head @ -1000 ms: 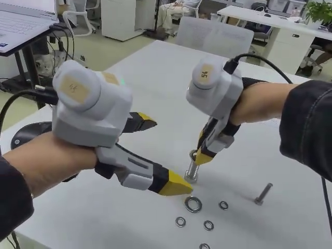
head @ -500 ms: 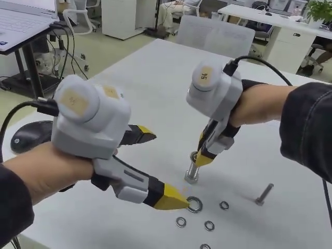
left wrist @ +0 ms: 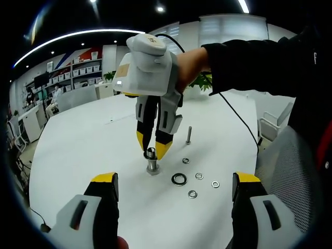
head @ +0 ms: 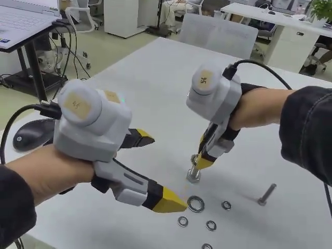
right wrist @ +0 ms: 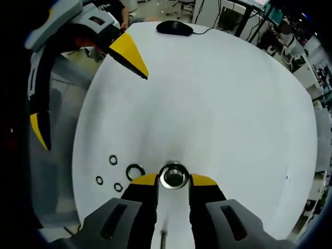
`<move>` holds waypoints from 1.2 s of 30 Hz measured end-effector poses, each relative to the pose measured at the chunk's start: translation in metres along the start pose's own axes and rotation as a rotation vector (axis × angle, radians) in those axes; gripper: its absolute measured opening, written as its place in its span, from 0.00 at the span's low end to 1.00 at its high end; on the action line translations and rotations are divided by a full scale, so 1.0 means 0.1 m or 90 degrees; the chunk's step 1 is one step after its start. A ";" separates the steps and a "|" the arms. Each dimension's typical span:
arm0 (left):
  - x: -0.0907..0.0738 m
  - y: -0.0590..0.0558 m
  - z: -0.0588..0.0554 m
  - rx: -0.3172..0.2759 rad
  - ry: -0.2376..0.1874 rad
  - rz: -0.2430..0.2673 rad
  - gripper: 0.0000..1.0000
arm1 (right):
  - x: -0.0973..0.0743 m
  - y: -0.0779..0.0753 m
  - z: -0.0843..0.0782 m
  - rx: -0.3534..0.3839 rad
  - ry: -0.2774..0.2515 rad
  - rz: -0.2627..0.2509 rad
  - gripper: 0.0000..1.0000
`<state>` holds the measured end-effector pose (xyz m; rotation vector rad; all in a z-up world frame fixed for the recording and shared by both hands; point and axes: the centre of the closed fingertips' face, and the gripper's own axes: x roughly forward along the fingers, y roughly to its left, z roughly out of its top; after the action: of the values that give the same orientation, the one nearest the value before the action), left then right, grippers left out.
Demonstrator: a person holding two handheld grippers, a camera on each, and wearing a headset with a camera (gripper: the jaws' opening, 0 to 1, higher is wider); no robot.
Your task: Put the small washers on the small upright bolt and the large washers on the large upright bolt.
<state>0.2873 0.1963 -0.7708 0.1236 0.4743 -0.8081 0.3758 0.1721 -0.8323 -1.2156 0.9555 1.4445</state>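
The large bolt (head: 193, 173) stands upright on the white table (head: 155, 78). My right gripper (head: 199, 162) is shut at its top on what looks like a large washer (right wrist: 174, 175), ring-shaped between the yellow tips. Another large washer (head: 195, 204) lies flat just in front of the bolt, with several small washers (head: 182, 221) scattered around it. To the right stands the small bolt (head: 266, 194), upright in the left gripper view (left wrist: 188, 135). My left gripper (head: 158, 171) is open, jaws wide apart, its lower tip just left of the lying large washer (left wrist: 179, 179).
A black mouse (head: 31, 134) with its cable lies at the table's left edge. A grey chair (head: 218, 33) stands behind the far edge. A laptop (head: 21, 18) sits on a side desk at the far left.
My left gripper has dropped a little, its lower tip coming closer to the lying large washer. The right gripper stays at the top of the large bolt.
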 end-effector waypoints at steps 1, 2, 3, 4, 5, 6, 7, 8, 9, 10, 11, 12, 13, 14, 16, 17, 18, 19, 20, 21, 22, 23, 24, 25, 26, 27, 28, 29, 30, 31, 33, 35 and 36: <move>0.00 0.00 0.00 0.000 0.000 0.000 0.91 | 0.01 0.00 0.00 -0.001 0.000 0.000 0.22; 0.01 0.00 0.00 0.000 0.000 0.000 0.91 | 0.02 0.00 0.00 0.000 0.000 0.001 0.22; 0.01 0.00 0.00 0.000 0.000 0.000 0.91 | 0.02 0.00 -0.01 0.000 0.002 0.002 0.22; 0.01 0.00 0.00 -0.001 0.000 0.000 0.91 | 0.02 -0.01 0.00 -0.001 0.000 0.001 0.22; 0.01 0.00 0.00 -0.002 -0.001 0.000 0.91 | 0.05 -0.01 -0.01 0.001 0.001 0.003 0.22; 0.02 0.00 0.00 -0.003 -0.001 0.001 0.91 | 0.07 -0.02 -0.01 0.001 0.002 0.003 0.22; 0.02 0.00 0.00 -0.003 -0.001 0.001 0.91 | 0.06 -0.02 -0.01 0.001 0.002 0.004 0.22; 0.02 0.00 0.00 -0.004 -0.001 0.000 0.91 | 0.07 -0.02 -0.01 0.001 0.001 0.004 0.22; 0.02 0.00 0.00 -0.004 -0.001 0.000 0.91 | 0.08 -0.02 -0.02 0.004 0.003 0.006 0.22; 0.02 0.00 0.00 -0.004 -0.002 0.000 0.91 | 0.10 -0.02 -0.02 0.004 0.003 0.006 0.22; 0.02 0.00 0.00 -0.004 -0.002 -0.001 0.91 | 0.11 -0.02 -0.03 0.005 0.005 0.006 0.22; 0.02 0.00 0.00 -0.004 -0.002 -0.001 0.91 | 0.12 -0.01 -0.04 0.007 0.005 0.007 0.22; 0.03 0.00 0.00 -0.004 -0.001 -0.002 0.91 | 0.13 0.01 -0.05 0.008 0.006 0.010 0.22; 0.03 0.00 0.00 -0.004 -0.001 -0.002 0.91 | 0.14 0.01 -0.04 0.007 0.004 0.009 0.22; 0.03 0.00 0.00 -0.004 -0.001 -0.002 0.91 | 0.16 0.03 -0.05 0.011 0.004 0.010 0.22; 0.03 -0.01 0.00 -0.004 -0.001 -0.003 0.90 | 0.16 0.03 -0.06 0.008 0.004 0.008 0.22; 0.04 -0.01 0.00 -0.005 -0.001 -0.003 0.90 | 0.16 0.05 -0.06 0.014 0.007 0.010 0.22; 0.04 -0.01 0.00 -0.005 0.000 -0.003 0.90 | 0.16 0.05 -0.06 0.011 0.006 0.008 0.22; 0.04 -0.01 -0.01 -0.005 0.000 -0.005 0.90 | 0.17 0.06 -0.07 0.015 0.006 0.011 0.22; 0.04 -0.01 -0.01 -0.006 0.000 -0.005 0.90 | 0.17 0.06 -0.07 0.014 0.007 0.009 0.22; 0.05 -0.02 -0.01 -0.005 0.001 -0.006 0.90 | 0.18 0.07 -0.07 0.016 0.005 0.010 0.22; 0.05 -0.02 -0.01 -0.004 0.002 -0.007 0.90 | 0.18 0.07 -0.07 0.018 0.006 0.011 0.22; 0.05 -0.02 -0.01 -0.004 0.002 -0.008 0.90 | 0.20 0.05 -0.07 0.016 0.007 0.009 0.22; 0.05 -0.02 -0.01 -0.005 0.002 -0.008 0.90 | 0.21 0.04 -0.07 0.018 0.007 0.010 0.22; 0.06 -0.02 -0.01 -0.004 0.002 -0.008 0.90 | 0.23 0.04 -0.07 0.017 0.010 0.010 0.22; 0.06 -0.02 -0.01 -0.005 0.002 -0.008 0.90 | 0.24 0.04 -0.08 0.016 0.013 0.009 0.22; 0.06 -0.02 -0.02 -0.005 0.003 -0.008 0.90 | 0.25 0.03 -0.08 0.017 0.012 0.008 0.22; 0.06 -0.02 -0.02 -0.005 0.003 -0.008 0.90 | 0.27 0.02 -0.09 0.018 0.015 0.007 0.22; 0.06 -0.02 -0.02 -0.005 0.004 -0.008 0.90 | 0.28 0.02 -0.09 0.016 0.017 0.008 0.22; 0.06 -0.02 -0.02 -0.006 0.004 -0.008 0.90 | 0.29 0.03 -0.09 0.015 0.019 0.008 0.22; 0.06 -0.02 -0.02 -0.006 0.003 -0.008 0.90 | 0.29 0.01 -0.10 0.012 0.025 0.006 0.22; 0.06 -0.02 -0.03 -0.007 0.003 -0.008 0.90 | 0.29 0.01 -0.10 0.011 0.026 0.004 0.22; 0.06 -0.01 -0.03 -0.007 0.004 -0.008 0.90 | 0.29 0.01 -0.10 0.010 0.028 0.003 0.22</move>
<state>0.2890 0.1917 -0.7760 0.1136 0.4848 -0.8174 0.3761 0.1678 -0.8632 -1.2386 0.9985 1.4155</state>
